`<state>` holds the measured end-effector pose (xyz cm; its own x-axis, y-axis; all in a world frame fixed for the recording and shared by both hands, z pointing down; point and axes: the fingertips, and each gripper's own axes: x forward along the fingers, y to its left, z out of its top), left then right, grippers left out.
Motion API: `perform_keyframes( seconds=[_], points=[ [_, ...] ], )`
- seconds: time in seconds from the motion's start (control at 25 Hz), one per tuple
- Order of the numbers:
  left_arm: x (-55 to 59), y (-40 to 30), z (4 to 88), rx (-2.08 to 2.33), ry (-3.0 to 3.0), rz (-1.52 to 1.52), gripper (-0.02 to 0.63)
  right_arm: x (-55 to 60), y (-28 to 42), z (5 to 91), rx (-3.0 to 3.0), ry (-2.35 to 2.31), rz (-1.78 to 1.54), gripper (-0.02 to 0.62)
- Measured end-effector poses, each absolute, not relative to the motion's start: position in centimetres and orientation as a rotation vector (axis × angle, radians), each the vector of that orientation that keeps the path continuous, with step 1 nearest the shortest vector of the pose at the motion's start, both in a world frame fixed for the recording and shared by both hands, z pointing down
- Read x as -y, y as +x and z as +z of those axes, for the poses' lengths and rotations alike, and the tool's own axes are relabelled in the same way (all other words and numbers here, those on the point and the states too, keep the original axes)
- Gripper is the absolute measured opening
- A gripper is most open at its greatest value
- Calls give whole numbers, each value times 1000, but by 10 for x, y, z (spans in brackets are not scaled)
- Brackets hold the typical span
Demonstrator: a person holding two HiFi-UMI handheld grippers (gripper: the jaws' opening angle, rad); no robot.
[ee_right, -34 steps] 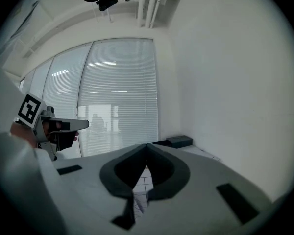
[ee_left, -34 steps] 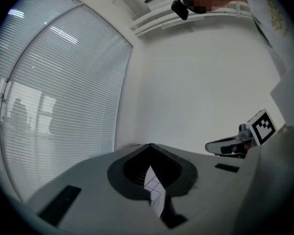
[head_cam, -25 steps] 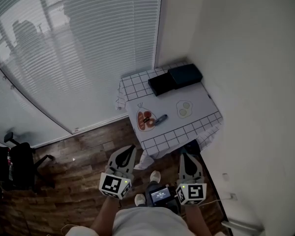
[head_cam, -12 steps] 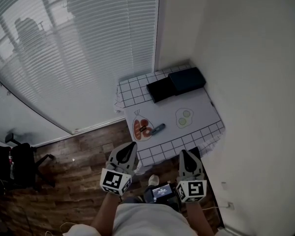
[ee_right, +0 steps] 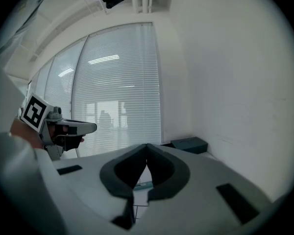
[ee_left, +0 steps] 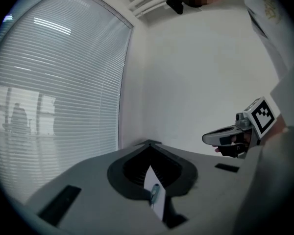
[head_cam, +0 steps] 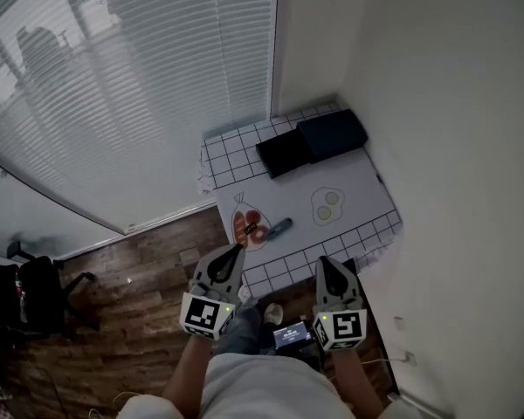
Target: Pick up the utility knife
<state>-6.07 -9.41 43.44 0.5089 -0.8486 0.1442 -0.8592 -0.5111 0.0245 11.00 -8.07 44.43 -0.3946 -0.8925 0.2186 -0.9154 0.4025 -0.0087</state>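
Roughly mid-frame in the head view, the table (head_cam: 375,230) with its checked cloth carries a pale mat (head_cam: 358,186), and on the mat's lower left lies the utility knife (head_cam: 278,229) — just above the two grippers and between them, touching neither. The left gripper (head_cam: 237,250) and the right gripper (head_cam: 323,262) are held side by side at the table's lower edge, pointing up-frame, each with its jaws pressed together on nothing. The knife is slim and bluish, lying on a slant.
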Motion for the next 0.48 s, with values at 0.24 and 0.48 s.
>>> perform_keyframes(
  seconds=[0.24, 0.48],
  points=[
    [128, -59, 450, 1444, 2629, 234, 8, 104, 107, 461, 2422, 1640, 232, 6],
    [148, -54, 476, 1345, 2641, 294, 8, 123, 105, 477, 2380, 1641, 242, 6]
  ],
)
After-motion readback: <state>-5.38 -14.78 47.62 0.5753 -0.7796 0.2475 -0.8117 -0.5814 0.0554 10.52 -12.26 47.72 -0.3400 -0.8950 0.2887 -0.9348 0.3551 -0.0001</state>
